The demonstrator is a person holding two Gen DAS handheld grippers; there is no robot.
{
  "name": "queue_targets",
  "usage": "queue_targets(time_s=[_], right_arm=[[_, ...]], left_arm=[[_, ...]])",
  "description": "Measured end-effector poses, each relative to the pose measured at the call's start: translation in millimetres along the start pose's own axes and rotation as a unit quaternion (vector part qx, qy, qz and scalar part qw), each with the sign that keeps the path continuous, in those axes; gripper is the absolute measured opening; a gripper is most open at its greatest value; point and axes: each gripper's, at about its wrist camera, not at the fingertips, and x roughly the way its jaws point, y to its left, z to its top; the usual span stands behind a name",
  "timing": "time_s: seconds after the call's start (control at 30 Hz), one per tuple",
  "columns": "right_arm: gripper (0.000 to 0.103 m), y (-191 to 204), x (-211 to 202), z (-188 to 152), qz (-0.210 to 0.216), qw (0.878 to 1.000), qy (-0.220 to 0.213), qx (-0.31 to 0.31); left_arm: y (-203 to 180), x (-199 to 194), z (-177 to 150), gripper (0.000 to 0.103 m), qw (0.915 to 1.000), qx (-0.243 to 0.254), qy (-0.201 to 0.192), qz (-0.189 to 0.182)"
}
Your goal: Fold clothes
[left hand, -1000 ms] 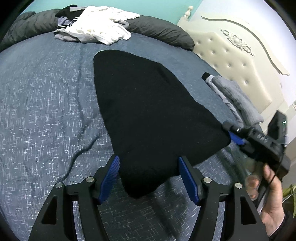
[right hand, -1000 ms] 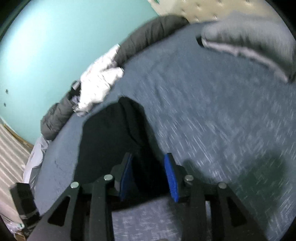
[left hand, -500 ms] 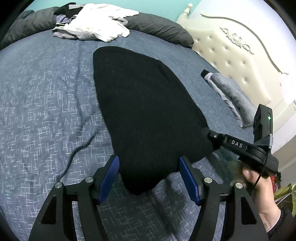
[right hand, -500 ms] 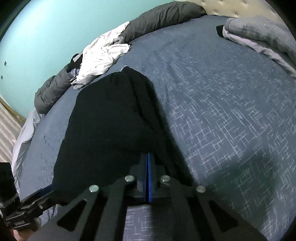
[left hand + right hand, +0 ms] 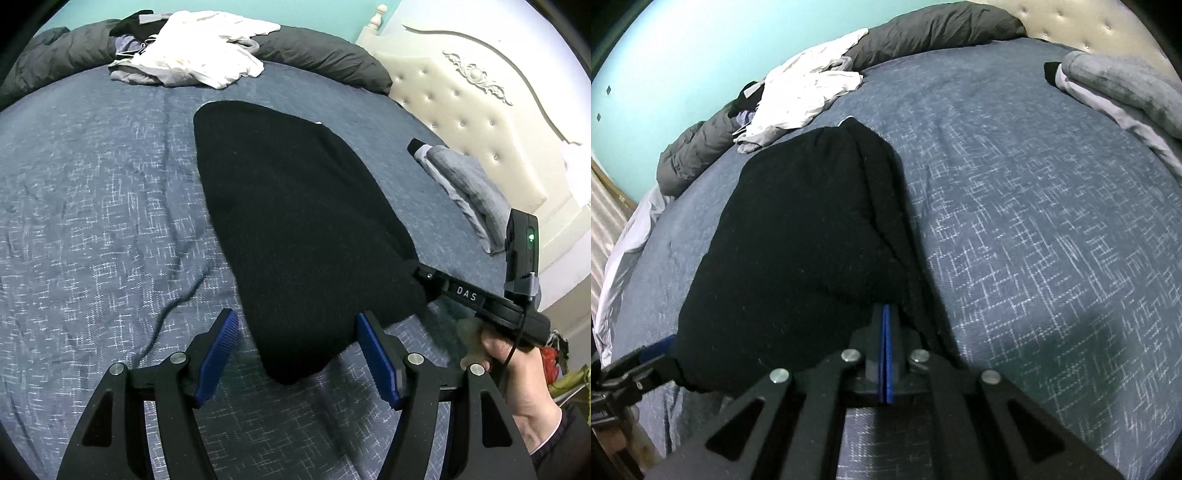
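Left wrist view: left gripper jaws wide apart, as a second ago, holding nothing. The black knitted garment lies flat on the blue crosshatch-patterned bedspread; its near corner sits between and just ahead of the blue pads, untouched. To the right of the jaws the right gripper, held in a person's hand, bites the garment's right corner.

Right wrist view: right gripper jaws now pressed together on the garment's edge; a second ago they stood apart around it. The grip looks made, so one corner seems ready to lift. Black cloth bunches over and left of the jaws and runs away ahead. The left gripper shows at far left beside the other near corner, which probably needs gripping next.
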Motion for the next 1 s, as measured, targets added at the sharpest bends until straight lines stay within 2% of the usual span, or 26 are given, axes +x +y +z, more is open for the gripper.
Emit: queue_targets(time_s=[0.17,0.27,0.33,0.43,0.47,0.53,0.57,0.6,0.8,1.0], right_arm=[[0.0,-4,-5,-1,0.014,1.0,0.002,0.009],[0.0,-10,-10,-1,0.041,0.999,-0.005,0.024],[0.001,-14,-17,2,0.06,0.997,-0.017,0.035],[0.004,-16,-33,13,0.065,0.996,-0.044,0.037],[0.007,-16,-37,18,0.068,0.996,-0.054,0.038],[0.02,-15,-41,32,0.08,0.994,-0.065,0.031],[0.032,-14,-40,41,0.084,0.994,-0.065,0.022],[0.036,-12,-37,51,0.089,0.994,-0.062,0.01],[0.036,0,-4,114,0.103,0.994,-0.025,-0.038],[0.036,12,39,154,0.082,0.992,0.018,-0.091]], left_arm=[[0,-1,1,0.07,1.0,-0.004,-0.001,0.003],[3,0,4,0.071,1.0,-0.006,-0.002,0.004],[5,1,6,0.072,0.9999,-0.009,-0.004,0.006],[8,3,11,0.072,0.9999,-0.012,-0.006,0.006],[9,3,13,0.072,0.9999,-0.014,-0.007,0.006],[11,4,17,0.072,0.9998,-0.015,-0.008,0.006],[11,5,19,0.072,0.9999,-0.014,-0.008,0.005],[12,5,20,0.072,0.9999,-0.013,-0.008,0.005],[16,8,29,0.072,0.9999,-0.003,-0.006,0.01],[22,11,32,0.073,0.9999,-0.013,-0.003,0.009]])
